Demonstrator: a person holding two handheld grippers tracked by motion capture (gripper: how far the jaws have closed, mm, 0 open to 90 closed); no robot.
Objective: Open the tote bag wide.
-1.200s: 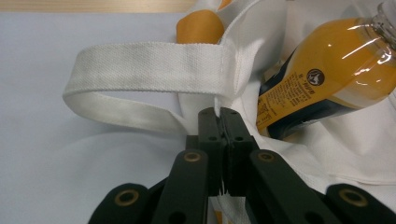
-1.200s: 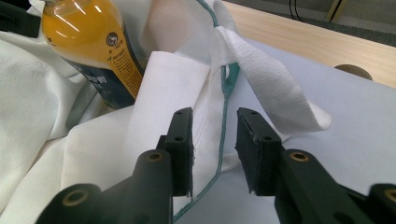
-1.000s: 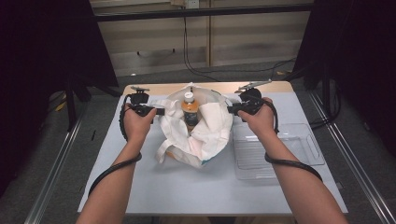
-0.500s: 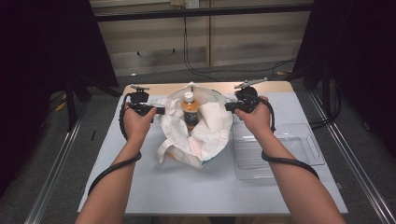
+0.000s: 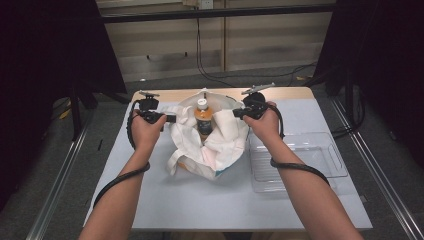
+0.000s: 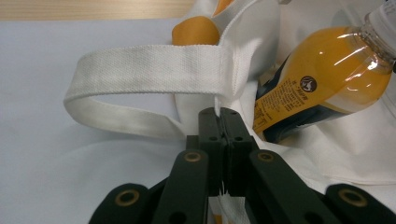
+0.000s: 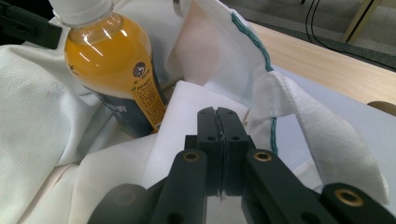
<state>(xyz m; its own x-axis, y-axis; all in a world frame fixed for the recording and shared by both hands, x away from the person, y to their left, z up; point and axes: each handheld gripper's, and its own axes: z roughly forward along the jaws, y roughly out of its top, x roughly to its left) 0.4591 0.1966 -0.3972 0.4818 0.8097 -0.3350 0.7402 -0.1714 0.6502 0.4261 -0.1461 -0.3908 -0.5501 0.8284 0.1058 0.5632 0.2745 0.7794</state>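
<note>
A: Starting at the left, what is the left claw [image 6: 219,122] doing?

B: Its jaws are pressed together on the white fabric of the cloth bag [image 5: 207,145], pinching the bag's edge just below where the woven handle loop [image 6: 144,70] is sewn on. In the high view the left claw [image 5: 172,119] sits at the bag's left rim, on the counter [image 5: 150,200].

A: And in the middle?

B: The bottle of orange drink [image 5: 202,117] stands upright inside the bag, white cap up, with the cloth bunched around its lower half. The left gripper view shows the bottle [image 6: 322,84] just beyond the pinched edge, and something else orange [image 6: 195,31] tucked behind the handle.

A: Then the right side?

B: The right claw [image 7: 217,122] has just been closing and its jaws now meet, with a thin fold of the bag's cloth caught between them near the other handle [image 7: 322,135]. From above, the right claw [image 5: 236,114] is at the bag's right rim. A clear plastic tray [image 5: 300,162] lies to the right of the bag.

A: So which step is this?

B: It looks like the mouth of the bag is being gripped on both sides, probably to spread it or lift it. The next move would call for both hands to pull evenly, outward or upward, without tipping the bottle.
</note>
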